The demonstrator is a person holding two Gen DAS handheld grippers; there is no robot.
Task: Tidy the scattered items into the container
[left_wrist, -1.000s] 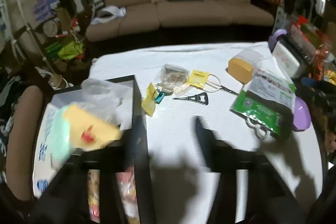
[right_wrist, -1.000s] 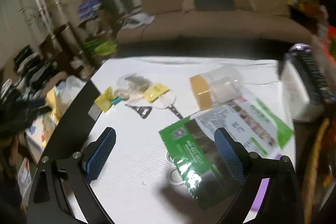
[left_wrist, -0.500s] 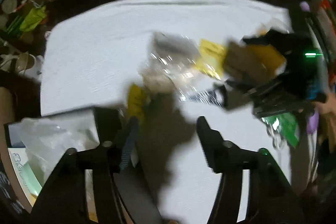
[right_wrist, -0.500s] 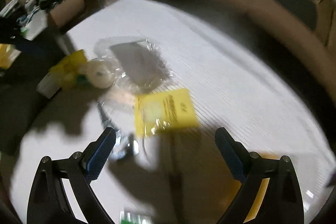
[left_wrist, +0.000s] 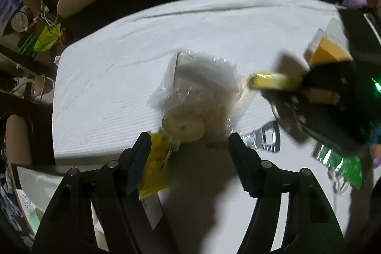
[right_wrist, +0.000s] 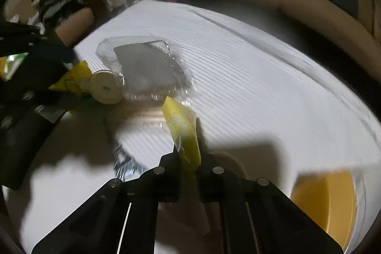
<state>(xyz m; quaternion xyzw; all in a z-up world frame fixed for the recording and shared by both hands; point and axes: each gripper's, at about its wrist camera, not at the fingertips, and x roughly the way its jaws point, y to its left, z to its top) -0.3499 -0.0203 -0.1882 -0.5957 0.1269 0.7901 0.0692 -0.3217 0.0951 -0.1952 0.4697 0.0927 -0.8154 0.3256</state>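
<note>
Clamped on a yellow packet (right_wrist: 183,132), my right gripper (right_wrist: 187,158) holds it upright; my left gripper (left_wrist: 190,146) gapes, tape roll (left_wrist: 183,126) just beyond.

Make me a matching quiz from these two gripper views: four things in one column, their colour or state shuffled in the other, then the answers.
Things:
1. right gripper
2. left gripper
3. tape roll
4. plastic bag

States:
A. clear, lying on the white cloth, something grey inside
B. open, nothing between its fingers
C. cream, lying beside the bag
D. shut on a yellow packet

Pairs: 1-D, 2-B, 3-C, 4-A
</note>
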